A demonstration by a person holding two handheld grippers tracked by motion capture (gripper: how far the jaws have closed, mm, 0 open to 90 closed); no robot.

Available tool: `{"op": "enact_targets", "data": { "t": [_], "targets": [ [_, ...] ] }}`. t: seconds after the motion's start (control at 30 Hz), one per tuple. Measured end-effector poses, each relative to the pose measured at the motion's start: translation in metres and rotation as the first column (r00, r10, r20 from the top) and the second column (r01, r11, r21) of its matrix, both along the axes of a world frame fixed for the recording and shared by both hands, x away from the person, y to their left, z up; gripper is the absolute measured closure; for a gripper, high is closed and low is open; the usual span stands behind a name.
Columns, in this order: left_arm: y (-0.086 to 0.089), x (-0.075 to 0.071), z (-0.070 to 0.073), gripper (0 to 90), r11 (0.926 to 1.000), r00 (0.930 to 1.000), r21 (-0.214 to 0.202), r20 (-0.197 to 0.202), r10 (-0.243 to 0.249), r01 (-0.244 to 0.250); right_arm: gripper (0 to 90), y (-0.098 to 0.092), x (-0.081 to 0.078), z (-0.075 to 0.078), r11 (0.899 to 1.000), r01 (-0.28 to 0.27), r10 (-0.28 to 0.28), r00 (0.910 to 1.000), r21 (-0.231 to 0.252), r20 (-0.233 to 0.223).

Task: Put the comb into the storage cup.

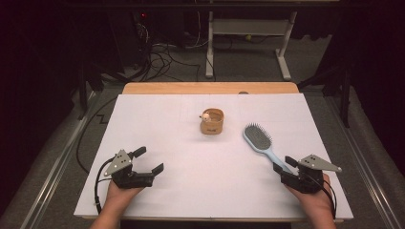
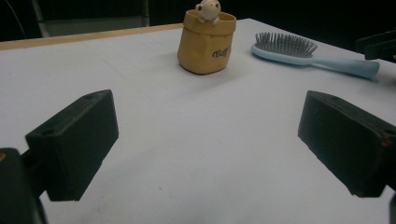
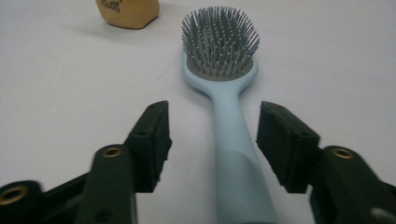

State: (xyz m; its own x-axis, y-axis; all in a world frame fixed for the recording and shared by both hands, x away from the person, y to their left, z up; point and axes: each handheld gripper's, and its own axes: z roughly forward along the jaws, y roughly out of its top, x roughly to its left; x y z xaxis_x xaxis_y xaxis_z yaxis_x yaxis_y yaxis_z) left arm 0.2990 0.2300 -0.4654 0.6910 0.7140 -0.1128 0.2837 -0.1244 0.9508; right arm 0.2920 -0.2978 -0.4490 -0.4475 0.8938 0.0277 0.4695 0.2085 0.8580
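The light blue plastic hairbrush (image 3: 227, 121) lies flat on the white tabletop (image 1: 191, 157), bristles up. Its handle sits between the right hand-held gripper's (image 3: 212, 140) parted jaws, untouched, probably so they can line up. The left hand-held gripper (image 1: 143, 162) rests wide open, well away.

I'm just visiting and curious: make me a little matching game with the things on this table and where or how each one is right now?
Things:
1. hairbrush
2. tan pouch
3. left gripper
4. right gripper

States:
A. open, with nothing between its jaws
B. stands upright mid-table, a small figure peeking out
C. lies flat, bristles up
D. open, with a pale blue handle between its jaws

Pairs: 1-C, 2-B, 3-A, 4-D
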Motion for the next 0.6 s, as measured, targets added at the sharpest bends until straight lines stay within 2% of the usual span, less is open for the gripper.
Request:
{"op": "enact_targets", "data": {
  "t": [0.1, 0.2, 0.27, 0.4, 0.5, 0.6],
  "targets": [
    [0.0013, -0.0002, 0.0004, 5.8, 0.9999, 0.9999, 0.003, 0.004, 0.011, -0.011, 30.5, -0.0004, 0.0005, -0.0003, 1.0, 0.006, -0.006, 0.9999, 0.004, 0.008],
    [0.0019, -0.0001, 0.0009, 5.7, 0.9998, 0.9997, -0.003, 0.011, 0.022, -0.022, 26.9, -0.0012, 0.0002, -0.0009, 1.0, -0.008, 0.008, 0.9997, 0.009, 0.021],
    [0.002, 0.0005, 0.0009, 5.2, 0.9996, 0.9994, -0.002, 0.015, 0.03, -0.03, 17.4, -0.0012, 0.0002, -0.0012, 1.0, 0.015, -0.015, 0.9997, 0.005, 0.02],
    [0.0025, 0.001, 0.0009, 3.5, 0.9991, 0.9989, -0.006, 0.023, 0.042, -0.042, 13.9, -0.0019, -0.001, -0.0013, 1.0, 0.029, -0.029, 0.9993, 0.008, 0.024],
    [0.0032, 0.0, 0.0012, 2.6, 0.9992, 0.9988, 0.008, 0.029, 0.038, -0.039, 0.2, 0.0, -0.0008, -0.0005, 0.999, 0.051, -0.051, 0.9983, 0.008, 0.029],
    [0.0018, -0.0008, 0.0018, 1.6, 0.999, 0.9986, 0.022, 0.038, 0.038, -0.038, 0.1, 0.0005, -0.0025, 0.0011, 0.999, 0.05, -0.05, 0.9976, 0.011, 0.048]
  ]
}}
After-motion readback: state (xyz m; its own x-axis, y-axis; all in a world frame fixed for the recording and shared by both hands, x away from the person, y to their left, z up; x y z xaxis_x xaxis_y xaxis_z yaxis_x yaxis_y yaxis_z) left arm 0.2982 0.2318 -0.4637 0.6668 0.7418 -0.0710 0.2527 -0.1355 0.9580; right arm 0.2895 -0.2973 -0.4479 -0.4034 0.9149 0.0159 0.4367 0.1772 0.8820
